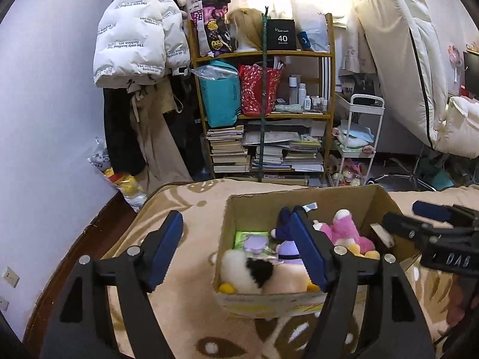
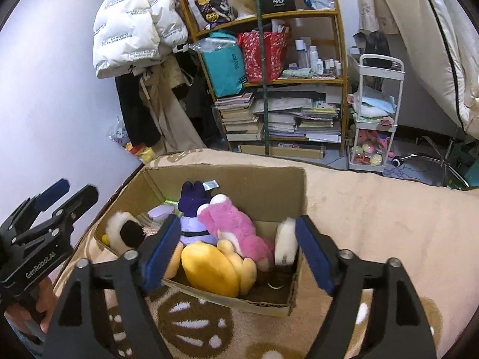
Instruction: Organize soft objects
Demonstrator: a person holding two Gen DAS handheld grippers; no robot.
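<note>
Both claws hang wide apart and hold nothing above a cardboard box (image 2: 263, 191) of stuffed toys on a beige patterned blanket (image 2: 374, 215). Seen from its own camera, the left gripper (image 1: 236, 248) fills the lower half of the frame, one blue pad (image 1: 166, 248) over the blanket at lower left, the other over the box at centre. The right gripper (image 2: 235, 252) straddles the near right corner of the box in the lower middle of its view, with its jaws spread.

Inside the box, a pink plush (image 2: 236, 224) lies at centre, touching a purple doll (image 2: 191, 209) to its left and a yellow toy (image 2: 215, 266) toward the near wall. A white-and-black plush (image 2: 124, 232) sits against the left wall, and a white round piece (image 2: 286, 242) leans near the right wall. A green packet (image 1: 250, 237) shows at the box's left side in the left camera.

Behind the bed, at upper centre of both frames, a wooden shelf (image 2: 299, 80) carries bags, bottles and stacked books. A white puffer jacket (image 2: 128, 30) hangs at upper left, and a white cart (image 2: 377, 113) stands at right.
</note>
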